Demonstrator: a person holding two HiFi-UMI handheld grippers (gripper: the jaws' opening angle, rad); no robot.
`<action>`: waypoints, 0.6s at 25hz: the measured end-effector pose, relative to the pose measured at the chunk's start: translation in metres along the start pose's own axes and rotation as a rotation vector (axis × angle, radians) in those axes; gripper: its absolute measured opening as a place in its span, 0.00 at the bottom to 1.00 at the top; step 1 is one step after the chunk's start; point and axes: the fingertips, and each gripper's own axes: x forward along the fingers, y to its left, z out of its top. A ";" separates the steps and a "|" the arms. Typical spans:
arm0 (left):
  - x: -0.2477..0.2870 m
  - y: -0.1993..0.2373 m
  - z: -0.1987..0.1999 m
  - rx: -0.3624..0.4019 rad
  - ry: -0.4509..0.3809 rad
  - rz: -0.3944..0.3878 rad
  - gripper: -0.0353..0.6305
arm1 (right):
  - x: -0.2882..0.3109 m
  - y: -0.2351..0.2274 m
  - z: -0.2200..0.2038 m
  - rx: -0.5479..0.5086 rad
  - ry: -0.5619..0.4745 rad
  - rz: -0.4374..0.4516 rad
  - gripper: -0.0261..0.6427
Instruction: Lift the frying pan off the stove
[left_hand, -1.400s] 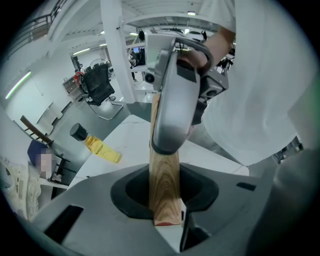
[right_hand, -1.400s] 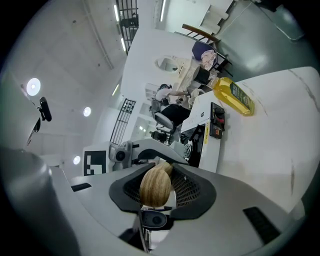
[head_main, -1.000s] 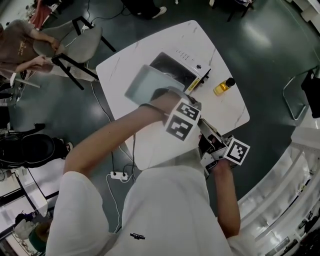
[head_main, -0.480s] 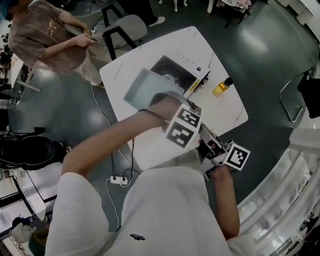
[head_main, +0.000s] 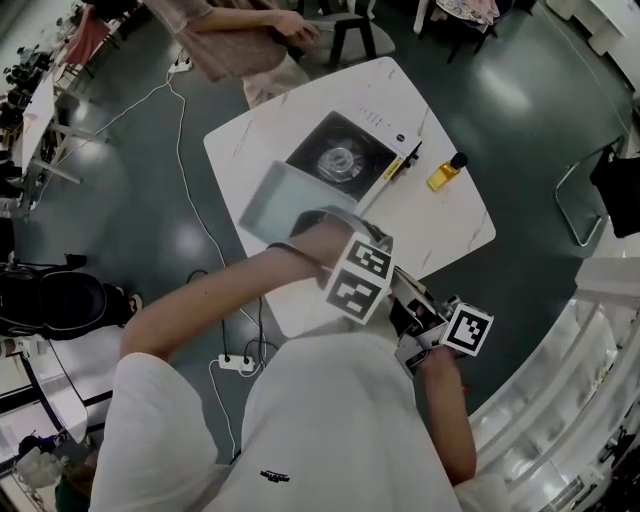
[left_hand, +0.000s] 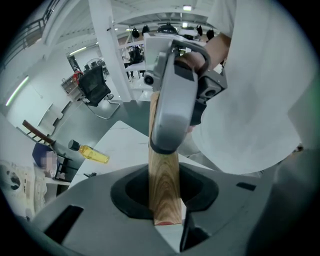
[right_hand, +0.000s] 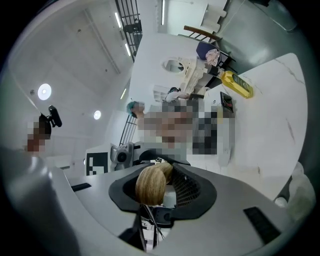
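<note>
Left tool (left_hand: 165, 212) and right tool (right_hand: 159, 189) are both clamped on the wooden handle (left_hand: 163, 175), so the person should hold the frying pan (head_main: 283, 200) level and clear of the stove (head_main: 340, 155).

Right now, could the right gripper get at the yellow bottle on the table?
Probably not: the right gripper is clamped on the pan's wooden handle, so it is busy. The table between it and the yellow bottle looks bare.
</note>
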 end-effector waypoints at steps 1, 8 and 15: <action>0.000 -0.004 -0.001 -0.004 0.000 0.000 0.22 | 0.001 0.001 -0.004 -0.001 0.007 -0.001 0.19; 0.003 -0.024 -0.007 -0.049 -0.007 -0.006 0.22 | 0.005 0.004 -0.024 -0.008 0.066 -0.005 0.20; 0.003 -0.030 -0.012 -0.070 -0.009 -0.010 0.22 | 0.010 0.004 -0.030 -0.007 0.099 -0.004 0.20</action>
